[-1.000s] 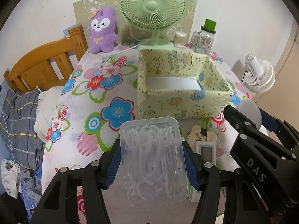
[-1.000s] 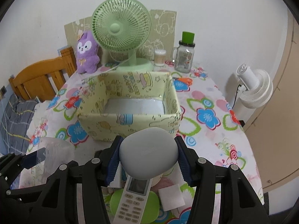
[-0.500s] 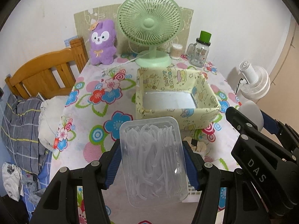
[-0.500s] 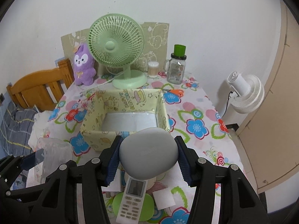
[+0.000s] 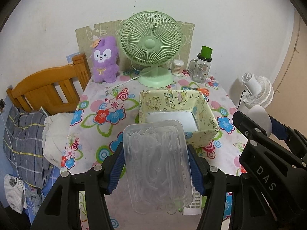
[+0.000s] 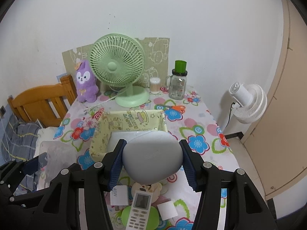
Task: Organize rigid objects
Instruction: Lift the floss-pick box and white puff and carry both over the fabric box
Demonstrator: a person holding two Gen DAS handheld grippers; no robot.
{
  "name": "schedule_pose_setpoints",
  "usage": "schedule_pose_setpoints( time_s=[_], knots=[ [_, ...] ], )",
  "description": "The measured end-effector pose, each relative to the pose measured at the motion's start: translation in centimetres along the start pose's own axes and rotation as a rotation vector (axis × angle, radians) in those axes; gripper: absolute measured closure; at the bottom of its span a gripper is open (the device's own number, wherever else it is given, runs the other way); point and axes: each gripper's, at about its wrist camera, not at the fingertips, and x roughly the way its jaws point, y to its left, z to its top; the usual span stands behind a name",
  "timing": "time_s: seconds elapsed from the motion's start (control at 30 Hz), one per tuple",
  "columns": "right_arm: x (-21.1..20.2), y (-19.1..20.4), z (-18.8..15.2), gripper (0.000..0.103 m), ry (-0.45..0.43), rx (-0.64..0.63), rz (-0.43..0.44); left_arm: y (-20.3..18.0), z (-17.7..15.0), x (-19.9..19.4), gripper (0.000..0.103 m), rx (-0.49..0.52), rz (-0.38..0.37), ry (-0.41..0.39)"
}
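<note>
My left gripper (image 5: 156,163) is shut on a clear plastic box (image 5: 157,164) of clear plastic pieces and holds it high above the table, in front of the yellow patterned storage box (image 5: 209,118). My right gripper (image 6: 152,158) is shut on a smooth grey oval case (image 6: 152,157), held high above the same yellow box (image 6: 99,134). The right gripper with the grey case also shows at the right of the left wrist view (image 5: 259,120). The clear box shows at the left of the right wrist view (image 6: 55,153).
On the flowered table (image 6: 201,122) below lie a white remote (image 6: 140,209), a green pad (image 6: 124,214), small white cards (image 6: 167,209). At the back stand a green fan (image 6: 117,67), purple plush (image 6: 85,82), glass jar (image 6: 178,84), cotton swabs (image 6: 155,85), scissors (image 6: 175,107). A wooden chair (image 5: 46,90) stands left.
Both grippers have risen and pulled back from the table with their objects still held. The yellow box and the fan look smaller and farther away.
</note>
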Motion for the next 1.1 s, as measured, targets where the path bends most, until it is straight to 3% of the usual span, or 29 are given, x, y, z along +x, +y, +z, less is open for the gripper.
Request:
schedule_pose_setpoints(
  time_s=[0.6, 1.1],
  knots=[
    [1.2, -0.1, 1.7, 0.044, 0.028, 0.055, -0.043, 0.5, 2.7, 1.1, 0.04, 0.041, -0.034, -0.02],
    [6.1, -1.1, 5.6, 0.044, 0.041, 0.002, 0.048, -0.8, 6.4, 4.7, 0.04, -0.008, 0.025, -0.022]
  ],
)
